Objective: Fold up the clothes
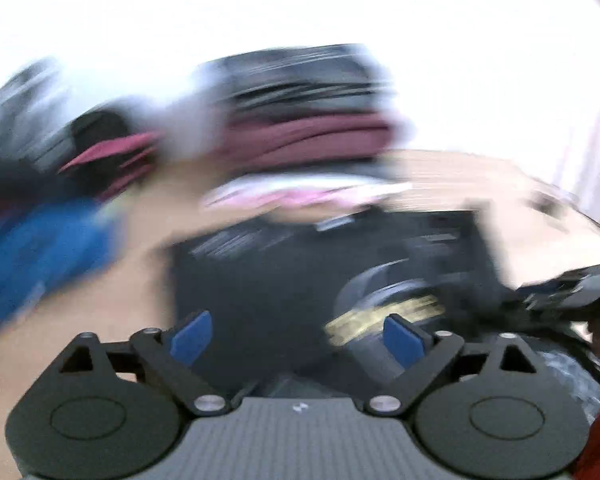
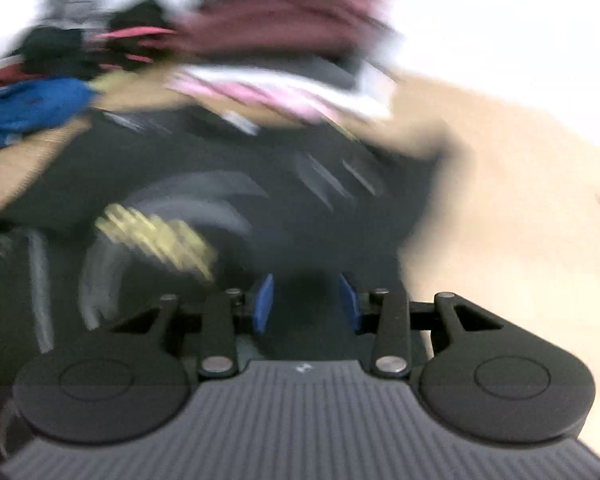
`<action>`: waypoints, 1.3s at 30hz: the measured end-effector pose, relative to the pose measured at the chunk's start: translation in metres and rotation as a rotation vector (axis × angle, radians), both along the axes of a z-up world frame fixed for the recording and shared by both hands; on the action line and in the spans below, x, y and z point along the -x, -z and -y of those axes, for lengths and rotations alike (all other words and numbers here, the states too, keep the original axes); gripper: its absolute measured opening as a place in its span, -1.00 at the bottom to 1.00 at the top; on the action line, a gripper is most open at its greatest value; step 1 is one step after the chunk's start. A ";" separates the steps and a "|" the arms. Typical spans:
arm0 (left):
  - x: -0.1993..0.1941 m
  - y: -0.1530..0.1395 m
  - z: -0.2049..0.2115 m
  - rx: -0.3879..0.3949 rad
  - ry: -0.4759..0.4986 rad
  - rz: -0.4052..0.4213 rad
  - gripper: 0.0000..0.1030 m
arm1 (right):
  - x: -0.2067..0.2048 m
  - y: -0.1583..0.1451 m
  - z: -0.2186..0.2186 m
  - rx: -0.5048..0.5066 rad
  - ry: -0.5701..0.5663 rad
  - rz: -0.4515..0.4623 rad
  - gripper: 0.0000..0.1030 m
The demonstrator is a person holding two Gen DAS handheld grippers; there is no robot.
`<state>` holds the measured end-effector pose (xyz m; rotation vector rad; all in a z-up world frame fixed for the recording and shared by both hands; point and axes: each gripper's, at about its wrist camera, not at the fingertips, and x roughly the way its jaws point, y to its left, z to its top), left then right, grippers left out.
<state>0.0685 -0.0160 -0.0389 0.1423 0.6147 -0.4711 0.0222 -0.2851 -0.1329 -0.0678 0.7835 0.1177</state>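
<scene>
Blue garment (image 1: 40, 256): heaped at the far left on the tan table (image 1: 140, 280); smeared by blur in both views; lying beside the black shirt's left edge.

Dark pile (image 1: 96, 136): black and red-pink clothes behind the blue one; too blurred to sort out.

Left gripper (image 1: 298, 338): jaws spread wide, blue pads (image 1: 192, 336) far apart; nothing between them; poised above the near part of the black shirt.

Black shirt (image 1: 268, 280): spread on the table in the middle, right in front of both grippers; grey curved print and a yellow-gold band (image 1: 384, 320) showing on it.

Folded stack (image 1: 304, 140): maroon, dark and white-pink layers piled at the far side of the table, just beyond the shirt's far edge.

Right gripper (image 2: 306, 304): jaws partly apart, a moderate gap between the blue pads (image 2: 265, 304); no cloth pinched that I can make out; black shirt (image 2: 220, 168) directly below.

Table, right side: bare tan surface (image 2: 520, 220) stretching away to the right of the shirt.
</scene>
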 end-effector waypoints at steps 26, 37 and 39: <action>-0.035 0.113 0.282 0.150 0.271 -0.591 0.92 | -0.265 -0.007 0.062 0.050 -1.113 -0.396 -0.80; -0.027 0.108 0.322 0.088 0.518 -0.583 0.87 | -0.288 -0.021 0.065 0.197 -0.864 -0.099 -0.90; -0.030 0.109 0.316 0.101 0.524 -0.594 0.86 | -0.295 -0.022 0.074 0.198 -0.714 -0.021 -0.82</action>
